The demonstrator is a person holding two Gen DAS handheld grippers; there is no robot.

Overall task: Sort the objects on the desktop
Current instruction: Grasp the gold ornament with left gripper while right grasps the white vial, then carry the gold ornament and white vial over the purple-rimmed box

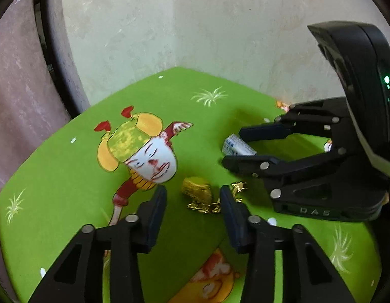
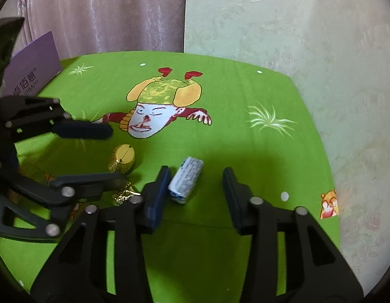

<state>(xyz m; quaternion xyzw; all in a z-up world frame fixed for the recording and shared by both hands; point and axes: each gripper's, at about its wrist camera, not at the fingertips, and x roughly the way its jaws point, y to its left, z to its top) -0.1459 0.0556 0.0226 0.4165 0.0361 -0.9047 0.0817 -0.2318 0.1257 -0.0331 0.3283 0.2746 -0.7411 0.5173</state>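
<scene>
A gold foil-wrapped candy (image 1: 197,188) lies on the green cartoon tablecloth (image 1: 68,176), between the two fingers of my left gripper (image 1: 193,194). There is a gap on each side of its body, and only its crinkled foil tail reaches the right finger. In the right wrist view the same candy (image 2: 122,160) sits between the left gripper's fingers (image 2: 116,154). A white-and-blue wrapped candy (image 2: 186,181) lies between the fingers of my right gripper (image 2: 197,176), close against the left pad, with a wide gap to the right pad. From the left wrist view that candy (image 1: 236,146) shows inside the right gripper (image 1: 232,148).
A purple box (image 2: 33,70) with white lettering stands at the cloth's far left corner. A pink curtain (image 2: 106,12) and a pale patterned wall (image 2: 295,25) close off the back. The table edge (image 2: 318,126) runs along the right.
</scene>
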